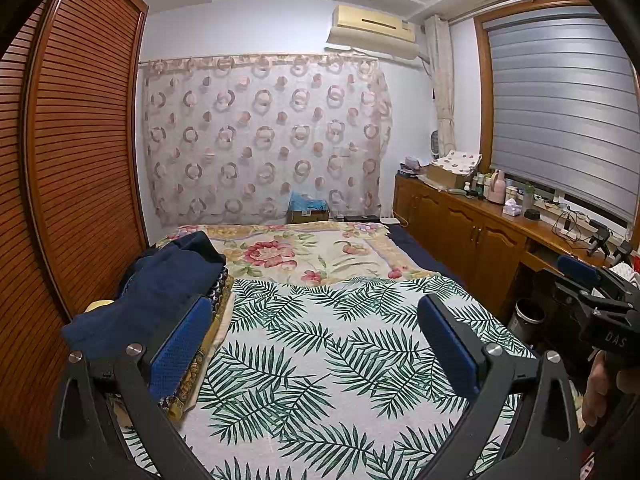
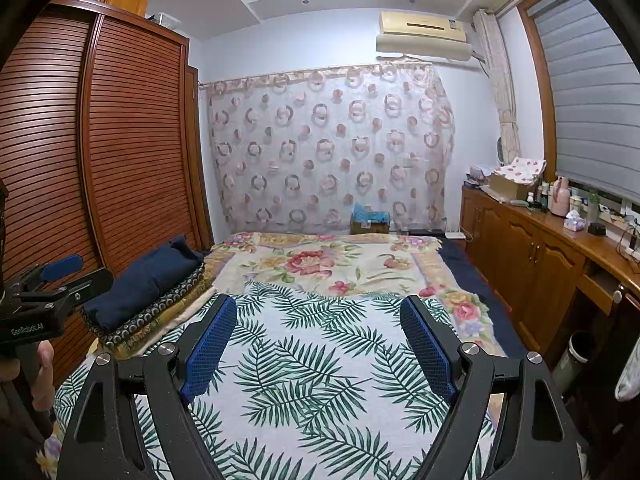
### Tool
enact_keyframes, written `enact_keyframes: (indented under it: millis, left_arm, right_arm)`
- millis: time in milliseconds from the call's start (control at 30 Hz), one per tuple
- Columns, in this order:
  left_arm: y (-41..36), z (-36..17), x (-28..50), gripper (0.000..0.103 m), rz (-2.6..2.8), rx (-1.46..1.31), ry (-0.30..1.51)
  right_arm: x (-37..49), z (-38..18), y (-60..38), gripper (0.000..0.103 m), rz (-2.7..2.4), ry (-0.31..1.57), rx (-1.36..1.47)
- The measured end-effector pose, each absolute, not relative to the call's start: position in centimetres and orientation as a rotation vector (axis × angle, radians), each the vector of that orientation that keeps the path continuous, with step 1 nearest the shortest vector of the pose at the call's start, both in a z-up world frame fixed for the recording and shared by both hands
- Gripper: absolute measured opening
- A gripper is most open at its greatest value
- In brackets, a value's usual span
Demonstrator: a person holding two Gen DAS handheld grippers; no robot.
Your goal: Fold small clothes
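My jaws stand released on both sides, nothing between them: the left gripper point(image 1: 316, 344) and the right gripper point(image 2: 318, 344) hover over the palm-leaf sheet point(image 2: 320, 380) on the bed point(image 2: 472, 264). The folded clothes pile point(image 2: 144, 292), navy piece on top, lies left of my jaws, just beside the left one. Farther off, past the floral blanket point(image 2: 320, 264), a cardboard box point(image 2: 370, 224) holds something blue.

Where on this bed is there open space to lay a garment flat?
The palm-leaf sheet is bare from the stack of folded cloths across to the bed's right edge. The floral blanket beyond is bare too. The sideboard top is crowded.
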State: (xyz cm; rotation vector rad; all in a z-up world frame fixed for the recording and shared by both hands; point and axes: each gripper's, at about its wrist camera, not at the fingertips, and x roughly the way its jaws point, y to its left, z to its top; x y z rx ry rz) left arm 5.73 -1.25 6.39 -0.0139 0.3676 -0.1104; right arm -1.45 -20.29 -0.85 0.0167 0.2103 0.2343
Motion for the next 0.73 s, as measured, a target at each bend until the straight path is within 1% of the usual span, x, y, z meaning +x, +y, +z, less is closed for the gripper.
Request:
enact_keyframes:
  millis: [733]
  left_arm:
    - [-1.15, 6.25, 5.75, 0.103, -0.112, -0.014, 0.366]
  right_arm:
    - [-1.37, -0.85, -20.65, 0.085, 0.237, 0.21, 0.014]
